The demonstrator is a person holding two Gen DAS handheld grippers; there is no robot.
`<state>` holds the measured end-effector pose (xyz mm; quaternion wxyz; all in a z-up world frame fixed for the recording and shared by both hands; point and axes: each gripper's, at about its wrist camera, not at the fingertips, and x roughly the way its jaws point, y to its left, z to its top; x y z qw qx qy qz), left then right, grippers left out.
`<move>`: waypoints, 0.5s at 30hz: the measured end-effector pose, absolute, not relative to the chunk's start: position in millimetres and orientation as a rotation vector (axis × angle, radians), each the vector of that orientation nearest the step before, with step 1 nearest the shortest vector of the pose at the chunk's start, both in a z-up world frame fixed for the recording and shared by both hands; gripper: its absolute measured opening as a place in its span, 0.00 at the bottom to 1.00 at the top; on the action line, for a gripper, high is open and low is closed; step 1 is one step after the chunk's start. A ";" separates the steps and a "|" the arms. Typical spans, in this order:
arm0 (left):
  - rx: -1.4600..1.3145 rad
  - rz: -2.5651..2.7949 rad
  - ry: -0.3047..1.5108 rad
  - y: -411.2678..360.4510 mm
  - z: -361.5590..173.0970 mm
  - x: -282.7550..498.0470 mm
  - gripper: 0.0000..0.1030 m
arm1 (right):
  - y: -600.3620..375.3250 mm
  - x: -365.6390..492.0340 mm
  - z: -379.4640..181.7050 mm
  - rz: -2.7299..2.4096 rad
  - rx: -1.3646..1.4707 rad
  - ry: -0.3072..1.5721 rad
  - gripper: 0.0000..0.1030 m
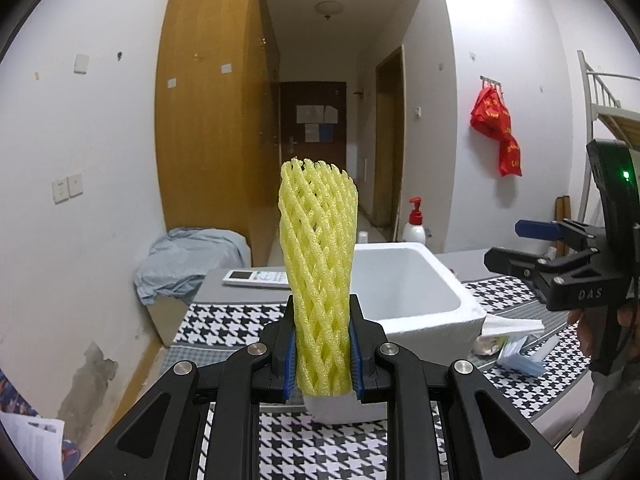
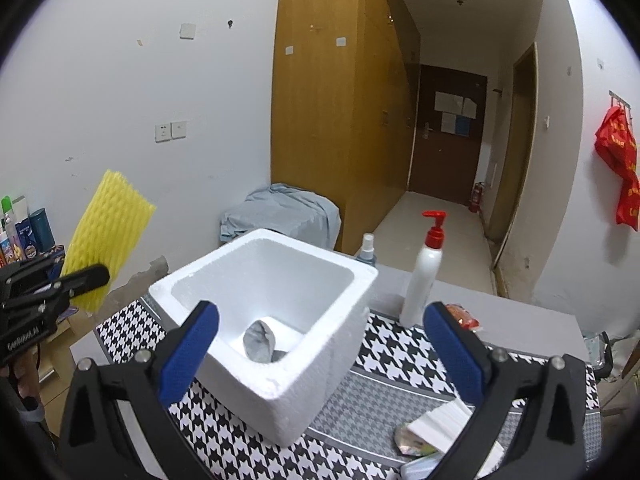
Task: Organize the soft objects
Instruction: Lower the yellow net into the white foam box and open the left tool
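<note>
**Ana:** Between the blue pads of the left tongs (image 1: 323,354), closest to the lens, what is clamped?

**Ben:** A yellow foam net sleeve (image 1: 318,276), held upright by its lower end, its open-lattice tube flaring a little toward the top. It is up in the air over the near part of the table (image 1: 224,322), in front of the white foam box (image 1: 424,308).

**Ana:** And the right tongs (image 2: 320,356)?

**Ben:** Spread wide with nothing between the pads, hovering at the near rim of the box. That box has thick grainy walls and an open top; at its bottom lies a grey rounded lump (image 2: 260,342) I can't identify.

**Ana:** Room around it?

**Ben:** A houndstooth cloth (image 2: 400,356) shows on all sides of the box. To its right lies a loose pile of tissue packets (image 2: 436,428), partly cut off by the tongs. Behind stand a white pump bottle (image 2: 424,276) with a red head and a small spray bottle (image 2: 366,250), half hidden by the box wall. A remote control (image 1: 256,278) lies at the far left edge.

**Ana:** Beyond the table?

**Ben:** A crumpled blue-grey cloth (image 2: 280,216), then a wooden wardrobe (image 2: 320,100).
</note>
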<state>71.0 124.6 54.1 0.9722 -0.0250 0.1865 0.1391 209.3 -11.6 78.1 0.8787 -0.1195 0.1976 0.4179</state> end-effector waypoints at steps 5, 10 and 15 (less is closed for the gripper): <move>-0.041 0.243 0.392 120.4 58.8 80.3 0.21 | -21.9 209.4 75.6 0.858 -0.236 0.412 1.00; -0.043 0.197 0.403 120.8 64.9 91.2 0.22 | -34.0 207.8 70.7 0.839 -0.219 0.418 1.00; -0.033 0.169 0.408 118.3 69.9 106.4 0.22 | -50.0 204.9 67.8 0.817 -0.206 0.417 1.00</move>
